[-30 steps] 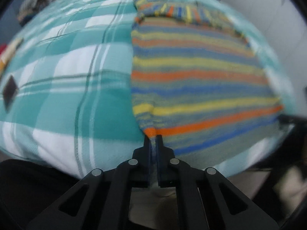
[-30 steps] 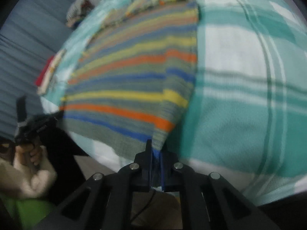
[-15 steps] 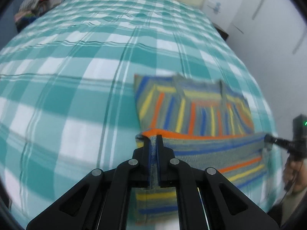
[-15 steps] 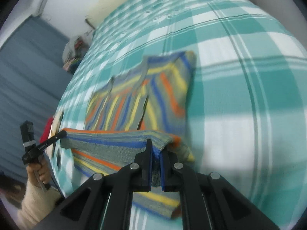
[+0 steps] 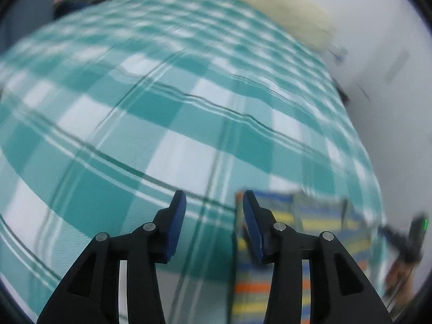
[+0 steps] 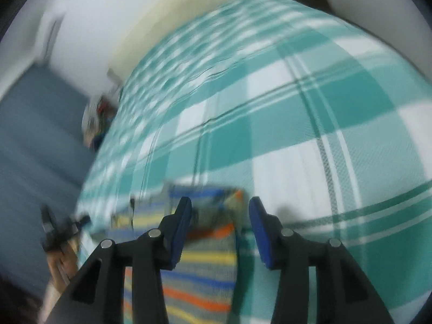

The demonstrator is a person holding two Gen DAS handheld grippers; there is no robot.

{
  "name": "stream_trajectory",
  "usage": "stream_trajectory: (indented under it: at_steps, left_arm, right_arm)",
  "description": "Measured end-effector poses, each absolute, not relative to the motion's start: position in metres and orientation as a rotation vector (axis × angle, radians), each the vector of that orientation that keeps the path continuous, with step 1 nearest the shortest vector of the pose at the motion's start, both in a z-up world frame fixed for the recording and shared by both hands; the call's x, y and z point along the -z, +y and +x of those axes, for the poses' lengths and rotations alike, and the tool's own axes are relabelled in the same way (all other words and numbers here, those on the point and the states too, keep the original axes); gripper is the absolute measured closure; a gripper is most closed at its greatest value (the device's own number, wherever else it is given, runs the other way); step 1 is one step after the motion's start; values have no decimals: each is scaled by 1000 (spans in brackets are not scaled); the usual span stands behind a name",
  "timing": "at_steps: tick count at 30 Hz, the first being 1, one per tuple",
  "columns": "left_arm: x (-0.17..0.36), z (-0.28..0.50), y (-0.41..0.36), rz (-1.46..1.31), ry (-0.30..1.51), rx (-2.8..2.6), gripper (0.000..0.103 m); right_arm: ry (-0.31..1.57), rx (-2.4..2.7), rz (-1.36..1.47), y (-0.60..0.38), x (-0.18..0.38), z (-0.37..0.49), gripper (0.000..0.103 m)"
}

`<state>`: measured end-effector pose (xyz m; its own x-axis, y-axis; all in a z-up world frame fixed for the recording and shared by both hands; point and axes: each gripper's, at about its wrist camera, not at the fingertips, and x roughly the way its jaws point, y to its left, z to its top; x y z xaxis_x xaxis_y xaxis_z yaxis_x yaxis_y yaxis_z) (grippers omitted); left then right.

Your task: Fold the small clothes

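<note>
Spreading across both blurred views, a teal-and-white checked bed (image 5: 167, 124) carries a striped garment (image 6: 205, 264) lying flat near its foot edge, close to the right-hand side as the left wrist camera sees it. A cream pillow (image 5: 270, 2) sits at the far head edge. Over the cloth, the left gripper (image 5: 213, 202) hangs with its jaws spread and holding nothing; the right gripper (image 6: 220, 208) is likewise parted and empty above the garment's far hem.
</note>
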<state>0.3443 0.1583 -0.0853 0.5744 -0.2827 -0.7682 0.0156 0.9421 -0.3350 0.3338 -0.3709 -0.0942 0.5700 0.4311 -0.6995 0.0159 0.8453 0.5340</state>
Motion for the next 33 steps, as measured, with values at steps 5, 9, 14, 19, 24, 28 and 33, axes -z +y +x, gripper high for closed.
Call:
stream_trajectory:
  at_steps: [5, 9, 14, 19, 24, 28, 33]
  left_arm:
    - [104, 322, 112, -202, 1109, 500, 30]
    - [139, 352, 77, -212, 1211, 479, 28]
    - [114, 387, 126, -596, 990, 246, 25]
    - [82, 354, 141, -487, 914, 256, 22]
    - [111, 294, 96, -230, 1019, 381, 19]
    - [145, 260, 75, -8, 1159, 292, 23]
    - [108, 208, 54, 146, 1002, 273, 21]
  right_arm:
    - [1159, -419, 417, -321, 93, 335, 57]
    - [1257, -419, 331, -275, 124, 370, 57]
    - [923, -311, 341, -257, 109, 398, 57]
    - [919, -382, 258, -261, 80, 354, 57]
    - [1046, -491, 213, -264, 95, 293, 57]
    - [1203, -437, 85, -277, 138, 236, 62]
    - [1207, -357, 141, -319, 138, 192, 62]
